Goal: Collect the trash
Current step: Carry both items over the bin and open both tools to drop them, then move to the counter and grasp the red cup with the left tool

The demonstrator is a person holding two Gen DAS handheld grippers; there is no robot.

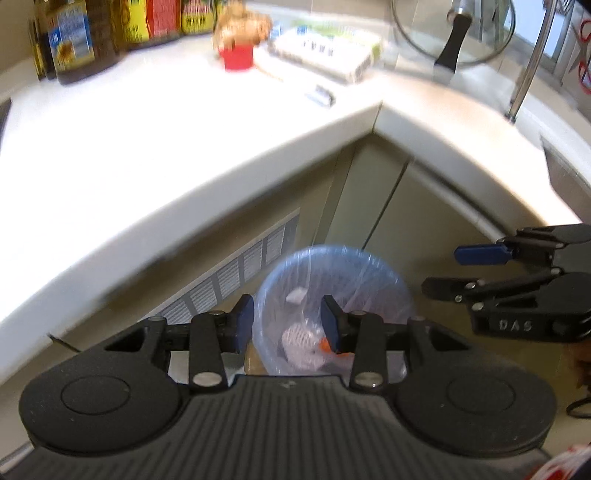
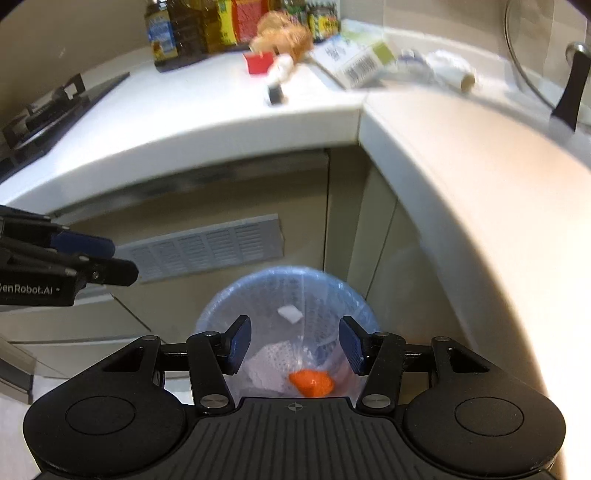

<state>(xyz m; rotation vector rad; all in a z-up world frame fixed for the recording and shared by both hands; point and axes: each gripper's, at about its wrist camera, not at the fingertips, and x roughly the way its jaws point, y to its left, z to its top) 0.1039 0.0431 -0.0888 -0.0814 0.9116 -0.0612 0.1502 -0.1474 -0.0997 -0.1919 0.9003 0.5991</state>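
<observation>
A round bin with a blue plastic liner [image 1: 334,248] [image 2: 288,272] stands on the floor in the counter's corner. Inside lie an orange scrap [image 2: 311,382] [image 1: 324,345], crumpled white material [image 2: 267,365] and a small white scrap [image 2: 290,314] [image 1: 295,295]. My left gripper [image 1: 287,321] hangs above the bin, open, with nothing between its blue pads. My right gripper [image 2: 295,345] [image 1: 441,270] is also over the bin, open and empty, with the orange scrap below it. In the right wrist view the left gripper [image 2: 123,258] shows at the left edge.
The white L-shaped counter [image 1: 147,147] carries a red cup [image 1: 238,55] [image 2: 258,62] with brown crumpled stuff, an egg carton [image 1: 325,51], a small dark-ended wrapper [image 2: 275,94], bottles [image 1: 74,40], a glass lid [image 1: 454,33]. A stove [image 2: 48,110] lies left. A vent grille [image 2: 207,247] is beside the bin.
</observation>
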